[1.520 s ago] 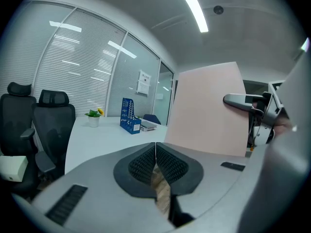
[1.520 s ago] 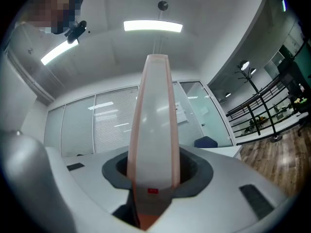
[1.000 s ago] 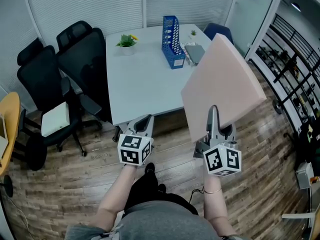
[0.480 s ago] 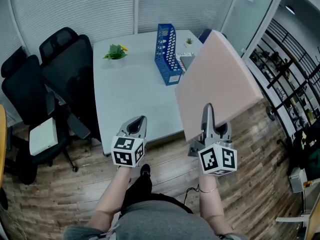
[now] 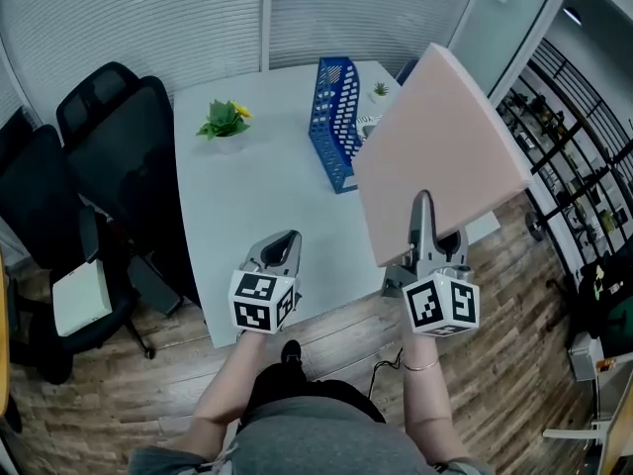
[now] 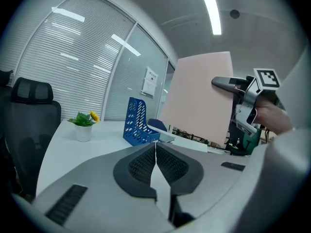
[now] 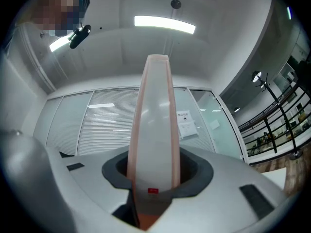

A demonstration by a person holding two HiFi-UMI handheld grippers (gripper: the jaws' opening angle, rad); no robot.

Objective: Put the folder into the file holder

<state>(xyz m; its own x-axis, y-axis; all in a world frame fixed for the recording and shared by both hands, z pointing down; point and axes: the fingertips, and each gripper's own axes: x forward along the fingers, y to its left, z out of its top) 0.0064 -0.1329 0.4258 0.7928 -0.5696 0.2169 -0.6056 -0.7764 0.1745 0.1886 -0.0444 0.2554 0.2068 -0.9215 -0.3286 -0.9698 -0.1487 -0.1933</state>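
My right gripper (image 5: pixel 423 216) is shut on the lower edge of a thick pale-pink folder (image 5: pixel 435 146), held up and tilted over the table's right front corner. In the right gripper view the folder (image 7: pixel 154 130) stands edge-on between the jaws and points at the ceiling. The blue perforated file holder (image 5: pixel 334 117) stands upright at the far middle of the white table (image 5: pixel 247 226); it also shows in the left gripper view (image 6: pixel 138 123). My left gripper (image 5: pixel 279 250) hovers over the table's front edge, jaws shut with nothing in them (image 6: pixel 155 152).
A small potted plant (image 5: pixel 223 122) sits at the table's far left. Flat papers (image 6: pixel 167 137) lie just right of the file holder. Black office chairs (image 5: pixel 109 137) stand left of the table. A railing and shelving (image 5: pixel 584 117) run along the right.
The view has moved closer to the table. Both grippers have advanced over the table's front edge, and the folder has come nearer the file holder, still held the same way.
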